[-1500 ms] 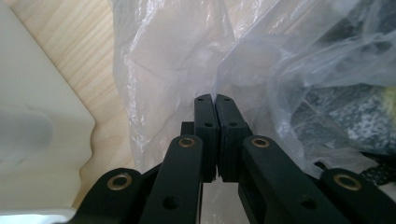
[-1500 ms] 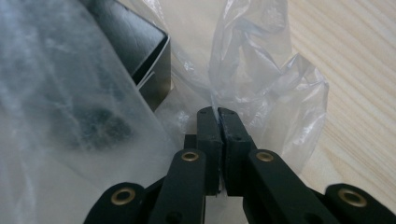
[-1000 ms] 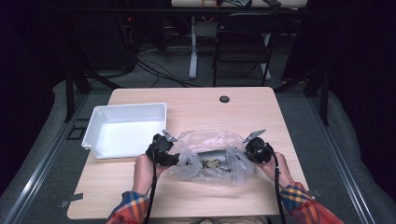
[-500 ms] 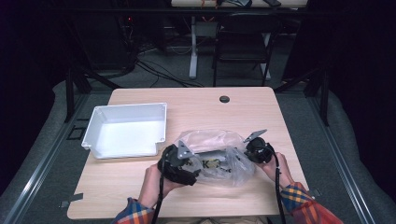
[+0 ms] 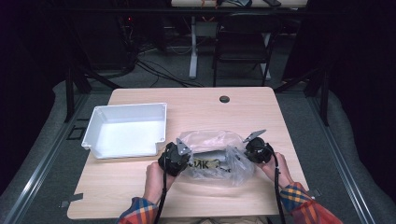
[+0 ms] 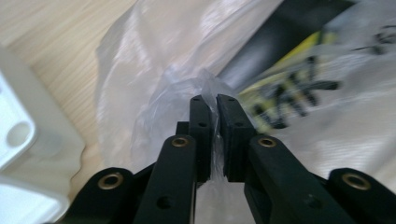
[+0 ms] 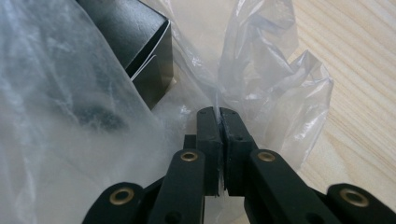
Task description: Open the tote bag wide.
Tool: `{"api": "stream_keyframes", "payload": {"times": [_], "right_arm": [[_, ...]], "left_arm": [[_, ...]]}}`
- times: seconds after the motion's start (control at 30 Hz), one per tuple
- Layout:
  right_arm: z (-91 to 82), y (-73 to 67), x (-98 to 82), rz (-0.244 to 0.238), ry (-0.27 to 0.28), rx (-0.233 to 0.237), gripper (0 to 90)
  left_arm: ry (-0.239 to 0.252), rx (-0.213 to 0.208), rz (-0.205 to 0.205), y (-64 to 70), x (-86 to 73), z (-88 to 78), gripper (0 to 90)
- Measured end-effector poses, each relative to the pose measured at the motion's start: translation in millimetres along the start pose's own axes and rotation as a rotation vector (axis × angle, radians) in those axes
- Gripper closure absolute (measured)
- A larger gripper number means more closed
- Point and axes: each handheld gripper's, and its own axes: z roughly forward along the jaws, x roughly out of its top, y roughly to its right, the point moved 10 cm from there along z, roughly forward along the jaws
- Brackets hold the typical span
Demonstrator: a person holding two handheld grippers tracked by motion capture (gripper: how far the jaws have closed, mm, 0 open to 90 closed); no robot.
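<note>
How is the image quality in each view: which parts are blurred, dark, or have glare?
High view: table evenly lit, room behind dark. Left gripper view: fingers sharp, the print inside the plastic bag blurred. Right gripper view: bag folds fairly clear, soft glare on the film, black box dim.

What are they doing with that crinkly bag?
A person at a wooden table holds a gripper in each hand and works on a clear plastic bag with a dark box inside. The left gripper has just closed its jaws on a fold of the bag at its left end. The right gripper pinches the film at the other end. The bag lies flat on the table, next to an empty white tray.
</note>
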Motion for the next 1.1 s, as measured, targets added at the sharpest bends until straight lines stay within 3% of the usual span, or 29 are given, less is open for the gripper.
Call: {"api": "stream_keyframes", "payload": {"times": [0.1, 0.23, 0.6, 0.77, 0.87, 0.97, 1.1], "right_arm": [[0.3, 0.8, -0.3, 0.007, 0.003, -0.006, 87.5], [0.3, 1.8, -1.5, -0.001, -0.007, 0.003, 87.4], [0.2, 4.4, -7.1, -0.002, -0.038, -0.013, 87.4], [-1.6, 9.2, -10.6, -0.004, -0.055, -0.038, 87.4], [-0.9, 10.6, -10.0, 0.019, -0.035, -0.042, 87.3], [-2.1, 13.4, -10.8, 0.0, -0.054, -0.063, 87.0], [-1.7, 15.2, -10.5, -0.004, -0.056, -0.083, 83.4]], "left_arm": [[-0.044, 0.043, -0.029, -14.1, -9.0, 5.9, 87.3], [-0.114, 0.059, -0.069, -29.0, -24.6, 14.0, 88.4], [-0.267, 0.064, -0.059, -40.3, -57.6, 22.9, 89.3], [-0.305, 0.084, -0.044, -46.8, -66.9, 20.6, 89.6], [-0.324, 0.094, -0.031, -48.2, -69.2, 20.0, 89.6], [-0.335, 0.115, -0.008, -48.6, -69.3, 18.7, 89.6], [-0.333, 0.099, -0.021, -48.6, -69.9, 17.8, 89.3]]}}
